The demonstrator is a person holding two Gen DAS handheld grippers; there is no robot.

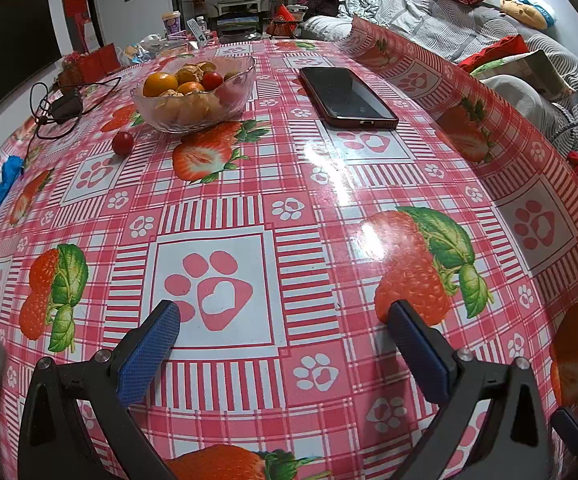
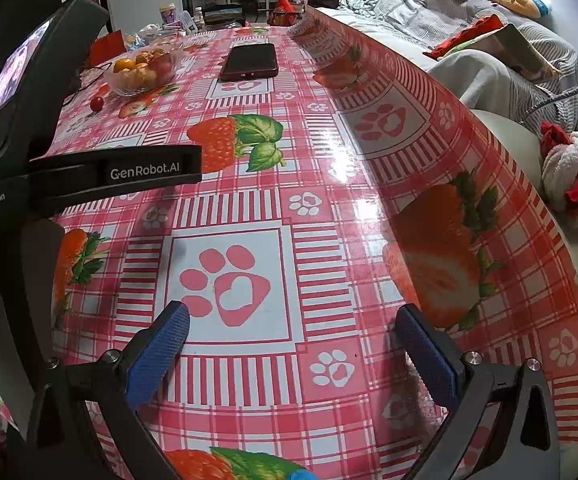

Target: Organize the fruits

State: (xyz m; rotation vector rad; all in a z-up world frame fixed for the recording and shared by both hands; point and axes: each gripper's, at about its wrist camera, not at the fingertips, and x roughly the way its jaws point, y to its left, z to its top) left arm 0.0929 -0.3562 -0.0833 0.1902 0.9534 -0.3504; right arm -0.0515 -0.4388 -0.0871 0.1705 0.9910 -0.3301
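1. Right, my left gripper [image 1: 285,312] hangs over the desk [image 1: 329,184], jaws wide apart on nothing.
2. My right gripper [image 2: 293,318] too, jaws apart.
3. Far left, the glass bowl [image 1: 193,92] holds oranges and a cherry tomato.
4. One loose cherry tomato [image 1: 123,143] sits just beside it.
5. A phone [image 1: 347,97] lies right of the bowl.

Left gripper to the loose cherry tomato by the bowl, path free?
Probably yes. The left gripper is open and empty, and only bare tablecloth lies between it and the cherry tomato, which sits apart from the glass bowl and charger cable.
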